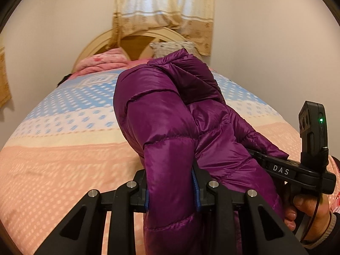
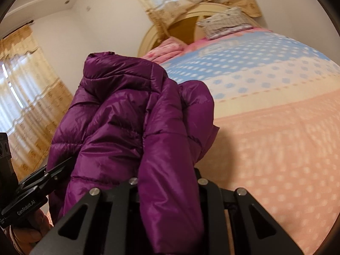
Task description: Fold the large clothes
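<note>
A shiny purple quilted down jacket (image 1: 170, 110) hangs bunched above the bed. My left gripper (image 1: 172, 193) is shut on a thick fold of it; the fabric fills the gap between the blue pads. My right gripper (image 2: 167, 191) is shut on another fold of the jacket (image 2: 127, 110), which covers its fingertips. The right gripper's body also shows at the right of the left wrist view (image 1: 282, 170), held by a hand. The left gripper's body shows at the lower left of the right wrist view (image 2: 31, 193).
The bed (image 1: 53, 159) has a dotted cover, peach near me and blue farther away. A pink folded quilt (image 1: 99, 62) and a pillow (image 1: 170, 47) lie at the curved headboard (image 1: 93, 44). Curtains (image 1: 163, 10) hang behind it, more at the left (image 2: 25, 95).
</note>
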Available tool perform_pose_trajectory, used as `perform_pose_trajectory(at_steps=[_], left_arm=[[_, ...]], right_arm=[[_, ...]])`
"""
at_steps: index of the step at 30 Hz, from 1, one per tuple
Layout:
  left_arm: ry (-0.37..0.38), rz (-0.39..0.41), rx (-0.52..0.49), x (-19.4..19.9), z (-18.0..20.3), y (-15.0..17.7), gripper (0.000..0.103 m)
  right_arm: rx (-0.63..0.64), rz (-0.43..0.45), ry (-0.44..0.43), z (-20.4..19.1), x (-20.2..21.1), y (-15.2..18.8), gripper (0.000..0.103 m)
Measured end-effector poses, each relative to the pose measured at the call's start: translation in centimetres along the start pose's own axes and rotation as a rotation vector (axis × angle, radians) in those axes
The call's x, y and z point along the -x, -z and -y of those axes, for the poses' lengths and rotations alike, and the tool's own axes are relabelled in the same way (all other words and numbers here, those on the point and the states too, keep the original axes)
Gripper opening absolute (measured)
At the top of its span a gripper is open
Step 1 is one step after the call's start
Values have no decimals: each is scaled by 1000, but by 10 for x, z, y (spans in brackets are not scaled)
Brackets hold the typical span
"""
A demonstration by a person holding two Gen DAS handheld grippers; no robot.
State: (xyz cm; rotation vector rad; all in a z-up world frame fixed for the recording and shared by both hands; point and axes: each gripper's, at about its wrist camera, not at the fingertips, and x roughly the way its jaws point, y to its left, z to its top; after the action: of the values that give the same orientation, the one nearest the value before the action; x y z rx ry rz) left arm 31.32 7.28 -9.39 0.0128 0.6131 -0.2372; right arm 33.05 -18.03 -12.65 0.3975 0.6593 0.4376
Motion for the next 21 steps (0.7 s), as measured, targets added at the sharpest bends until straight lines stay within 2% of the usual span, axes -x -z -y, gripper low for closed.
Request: perform_pose_trajectory(at_steps=[11, 21], left_arm=[[-81, 5, 92, 17, -55, 22, 30], [-129, -1, 153, 25, -93, 40, 30]], right_arm=[[89, -57, -60, -49, -45, 1, 22], [145, -108, -94, -73, -63, 16, 22]])
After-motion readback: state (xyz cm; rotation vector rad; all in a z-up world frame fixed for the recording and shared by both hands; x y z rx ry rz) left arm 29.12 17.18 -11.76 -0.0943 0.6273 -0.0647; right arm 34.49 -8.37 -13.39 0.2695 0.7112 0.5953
